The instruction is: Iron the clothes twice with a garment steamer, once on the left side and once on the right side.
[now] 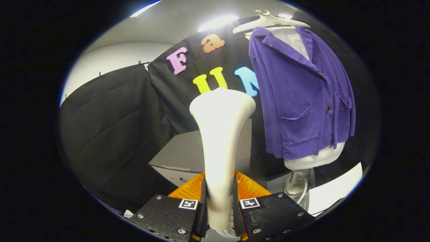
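My gripper (219,198) is shut on the handle of a cream-white garment steamer (220,134), both fingers pressing its neck. The steamer stands upright between the fingers, its wide head rising above them. A purple buttoned jacket (299,97) hangs on a pale hanger (268,21) over a white mannequin torso (315,158), beyond the fingers and to the right of the steamer head. The steamer head is apart from the jacket, a short gap to its left edge.
A grey box-like cabinet (181,151) stands behind the steamer. An orange ribbed piece (250,188) sits just behind the fingers. The torso rests on a metal stand (297,183) with a white cable. A white surface (336,191) lies at lower right.
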`<state>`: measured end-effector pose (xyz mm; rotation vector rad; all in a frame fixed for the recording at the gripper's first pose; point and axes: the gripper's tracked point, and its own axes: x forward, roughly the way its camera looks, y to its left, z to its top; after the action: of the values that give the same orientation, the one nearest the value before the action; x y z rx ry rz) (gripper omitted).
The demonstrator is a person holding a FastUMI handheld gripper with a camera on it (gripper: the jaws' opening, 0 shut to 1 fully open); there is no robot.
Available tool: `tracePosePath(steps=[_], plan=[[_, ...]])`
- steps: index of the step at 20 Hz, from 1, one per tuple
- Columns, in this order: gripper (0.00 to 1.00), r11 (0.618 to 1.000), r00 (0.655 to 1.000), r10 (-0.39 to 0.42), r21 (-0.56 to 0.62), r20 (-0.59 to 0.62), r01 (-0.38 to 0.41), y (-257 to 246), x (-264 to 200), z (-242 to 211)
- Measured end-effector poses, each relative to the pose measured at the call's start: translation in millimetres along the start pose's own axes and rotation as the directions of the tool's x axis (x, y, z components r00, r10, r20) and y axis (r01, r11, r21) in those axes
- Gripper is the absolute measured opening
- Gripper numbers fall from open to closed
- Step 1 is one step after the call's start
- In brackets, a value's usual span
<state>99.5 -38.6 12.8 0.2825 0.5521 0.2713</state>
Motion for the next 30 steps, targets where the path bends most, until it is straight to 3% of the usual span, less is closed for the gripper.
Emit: tracePosePath(steps=[8,12,22,30], plan=[[0.31,1.000,0.999,-0.027,-0.009,-0.025,0.027,-6,-66,-73],[0.31,1.000,1.000,-0.025,-0.011,-0.004,0.025,-6,-90,-72],[0.31,1.000,0.988,0.006,-0.026,0.154,-0.002,-17,-107,45],[0.31,1.000,0.960,0.005,-0.019,0.281,0.000,-41,-88,150]])
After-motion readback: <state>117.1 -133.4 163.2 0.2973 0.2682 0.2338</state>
